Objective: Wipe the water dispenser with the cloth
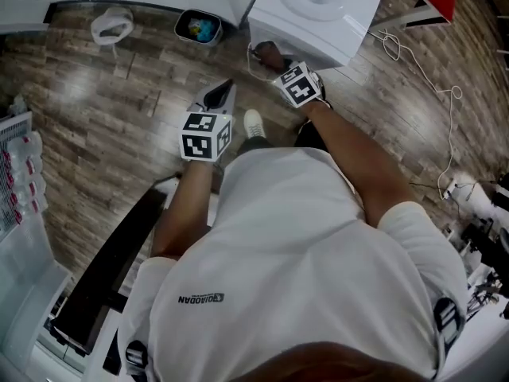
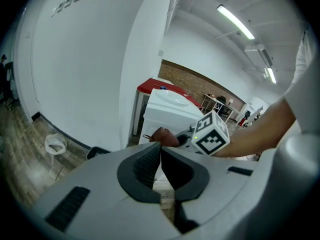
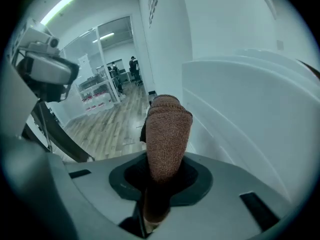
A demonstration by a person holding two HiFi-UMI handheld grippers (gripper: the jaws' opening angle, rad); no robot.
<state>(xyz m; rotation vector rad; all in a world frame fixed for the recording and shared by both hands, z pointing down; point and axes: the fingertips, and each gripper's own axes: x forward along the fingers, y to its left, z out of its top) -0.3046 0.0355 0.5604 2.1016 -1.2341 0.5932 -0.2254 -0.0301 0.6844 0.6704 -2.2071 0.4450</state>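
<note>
Right hand-held gripper (image 3: pixel 162 180) pinches the brown cloth (image 3: pixel 167 129) beside the water dispenser (image 1: pixel 318 14), at twelve o'clock. Left hand-held gripper (image 2: pixel 160 160) hangs closed, empty. Best bet: press flat, with overlapping strokes.

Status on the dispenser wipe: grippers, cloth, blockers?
Right gripper shut on brown cloth, beside water dispenser panel, contact unclear. Left gripper shut, empty, clear of dispenser. Nothing blocking.

Water dispenser (image 1: pixel 334 22) blocks ahead; bin (image 1: pixel 197 27) just left; open floor (image 1: pixel 95 94) farther left.
</note>
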